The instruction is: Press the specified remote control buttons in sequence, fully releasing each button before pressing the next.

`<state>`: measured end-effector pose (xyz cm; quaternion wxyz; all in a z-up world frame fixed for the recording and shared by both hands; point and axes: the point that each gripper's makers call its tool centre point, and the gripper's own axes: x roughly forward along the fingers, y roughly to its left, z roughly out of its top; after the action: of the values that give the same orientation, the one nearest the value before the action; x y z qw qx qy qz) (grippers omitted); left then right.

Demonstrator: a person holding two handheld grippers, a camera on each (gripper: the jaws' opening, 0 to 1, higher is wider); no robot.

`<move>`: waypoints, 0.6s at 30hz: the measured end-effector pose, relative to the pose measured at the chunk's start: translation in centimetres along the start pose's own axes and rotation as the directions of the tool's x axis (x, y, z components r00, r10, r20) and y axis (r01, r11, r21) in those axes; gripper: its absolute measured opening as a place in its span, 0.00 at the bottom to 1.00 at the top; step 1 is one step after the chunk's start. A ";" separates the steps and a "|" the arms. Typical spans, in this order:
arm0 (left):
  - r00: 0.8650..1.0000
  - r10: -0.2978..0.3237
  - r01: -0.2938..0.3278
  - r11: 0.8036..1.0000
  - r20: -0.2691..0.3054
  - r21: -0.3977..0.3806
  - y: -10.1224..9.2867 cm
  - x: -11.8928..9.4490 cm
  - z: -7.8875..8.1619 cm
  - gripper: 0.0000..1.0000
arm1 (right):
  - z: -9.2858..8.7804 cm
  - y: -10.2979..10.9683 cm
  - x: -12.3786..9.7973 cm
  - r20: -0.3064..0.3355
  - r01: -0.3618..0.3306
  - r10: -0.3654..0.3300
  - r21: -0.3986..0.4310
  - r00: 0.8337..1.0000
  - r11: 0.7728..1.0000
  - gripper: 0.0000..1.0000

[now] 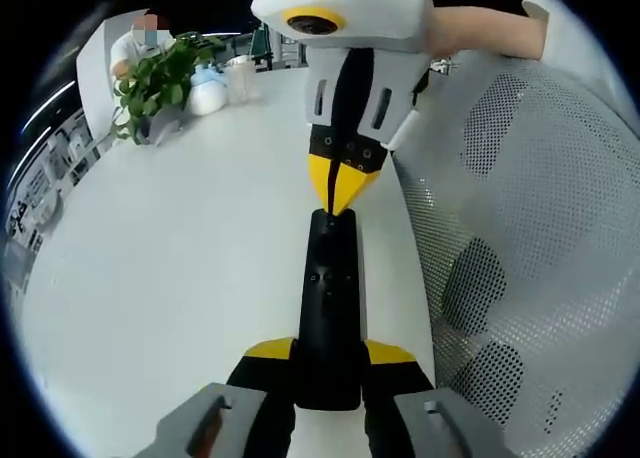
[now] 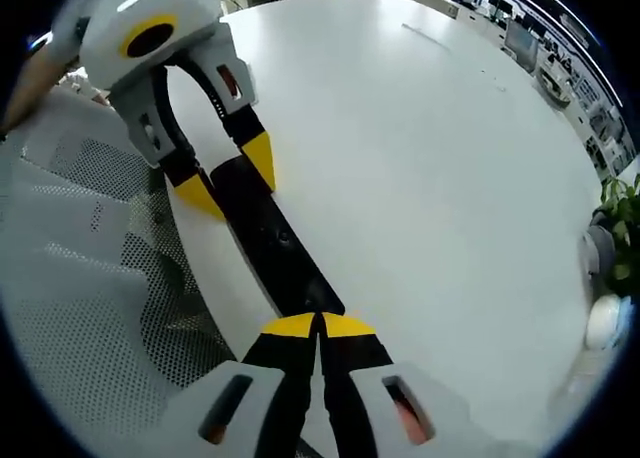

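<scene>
- The broad white round-edged counter (image 1: 170,278) is seen carrying the task's thing close to its edge, beside a white perforated mesh chair back (image 1: 540,228).
- The slim black plastic remote control (image 1: 330,308) is laid with its long axis running straight from one gripper to the other.
- The left gripper (image 1: 328,363) is clamped across the remote's near end, yellow tips on either flank.
- The right gripper (image 2: 318,326), tips pressed together, is planted on the far end; judged nearer the buttons for pressing.
</scene>
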<state>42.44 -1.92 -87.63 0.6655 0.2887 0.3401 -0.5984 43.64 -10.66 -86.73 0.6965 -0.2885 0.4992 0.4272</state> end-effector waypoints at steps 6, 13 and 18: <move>1.000 -0.001 0.001 1.000 0.005 -0.006 0.0 0.0 0.0 0.24 | 0.9 0.8 0.1 0.035 -0.028 0.028 -0.005 0.999 1.000 0.00; 1.000 -0.001 0.001 1.000 0.005 -0.007 0.0 0.0 0.1 0.24 | 1.0 0.7 0.3 0.025 -0.007 0.007 -0.032 1.000 0.999 0.00; 1.000 -0.002 0.002 1.000 0.006 -0.008 0.0 0.0 0.1 0.24 | 1.1 0.7 0.3 0.014 0.008 -0.007 -0.057 1.000 0.998 0.00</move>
<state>42.40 -1.97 -87.56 0.6670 0.2838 0.3408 -0.5986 43.54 -9.34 -86.67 0.6930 -0.3069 0.4810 0.4406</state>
